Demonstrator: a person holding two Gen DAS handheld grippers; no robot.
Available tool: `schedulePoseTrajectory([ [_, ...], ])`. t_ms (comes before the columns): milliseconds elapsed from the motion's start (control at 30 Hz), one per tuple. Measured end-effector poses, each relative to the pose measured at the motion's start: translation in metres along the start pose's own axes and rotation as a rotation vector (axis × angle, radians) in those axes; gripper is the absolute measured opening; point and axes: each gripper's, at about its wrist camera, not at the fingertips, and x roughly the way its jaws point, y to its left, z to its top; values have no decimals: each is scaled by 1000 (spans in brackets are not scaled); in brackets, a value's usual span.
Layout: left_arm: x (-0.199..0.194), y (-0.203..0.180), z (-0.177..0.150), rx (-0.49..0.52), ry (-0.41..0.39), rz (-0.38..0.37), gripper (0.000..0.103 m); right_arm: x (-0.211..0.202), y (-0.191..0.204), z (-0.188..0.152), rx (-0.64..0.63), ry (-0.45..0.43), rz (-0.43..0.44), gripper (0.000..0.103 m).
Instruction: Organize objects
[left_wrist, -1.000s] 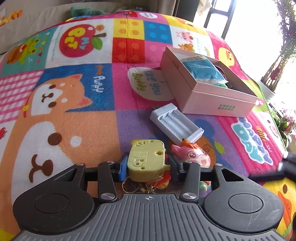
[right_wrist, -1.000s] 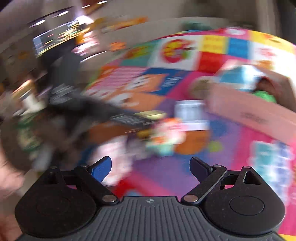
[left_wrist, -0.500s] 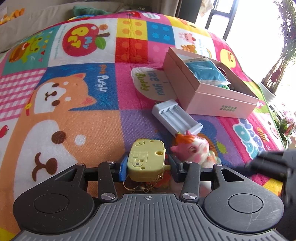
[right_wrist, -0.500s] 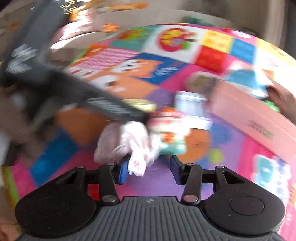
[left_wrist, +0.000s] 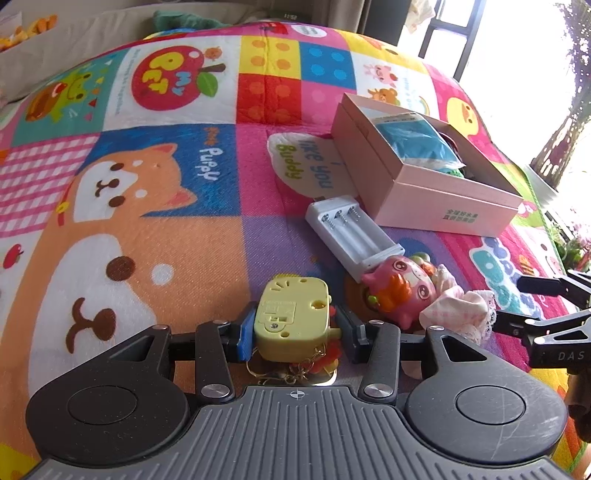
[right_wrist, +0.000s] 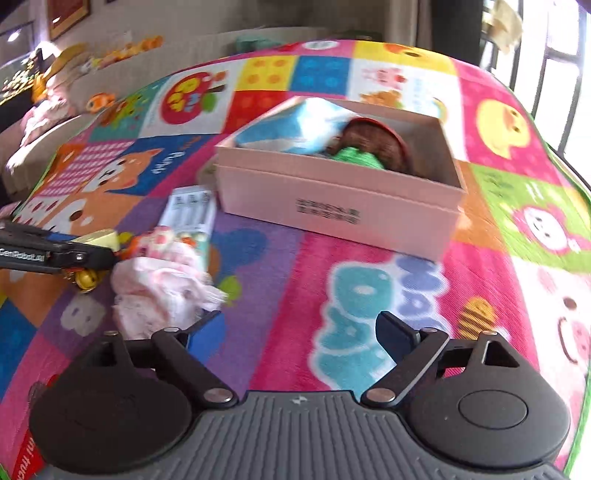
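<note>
Left wrist view: on the play mat (left_wrist: 122, 229) we see the pink box (left_wrist: 439, 199), then the white battery holder (left_wrist: 351, 232) just before it. Our left gripper (left_wrist: 293, 326) has its jaws clenched on the yellow toy (left_wrist: 291, 317); our right gripper (right_wrist: 295, 328) has its jaws spread beside the pink cloth (right_wrist: 162, 291).

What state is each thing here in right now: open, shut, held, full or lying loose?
Left gripper: shut on the yellow toy.
Right gripper: open, holding nothing.
Pink box: lidless, items inside.
Battery holder: no batteries, on the mat.
Pink cloth: crumpled, loose.
</note>
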Motion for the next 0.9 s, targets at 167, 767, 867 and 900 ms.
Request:
schedulePoseTrajectory([
  [167,-2,-5,-3,-13,-1,26,50,-1,-12,-15,47,-18,-34,101],
  [767,-37,-38,-56,-62,-85,28,49,-1,-13,-23,37,-30,-52,103],
  [867,-35,-49,-65,20,-121,23,50,-1,-16,-24,39,-29,-43,103],
  [900,-33,-50,-67,39,-132,18,52,-1,-15,-24,36,-30,-46,103],
])
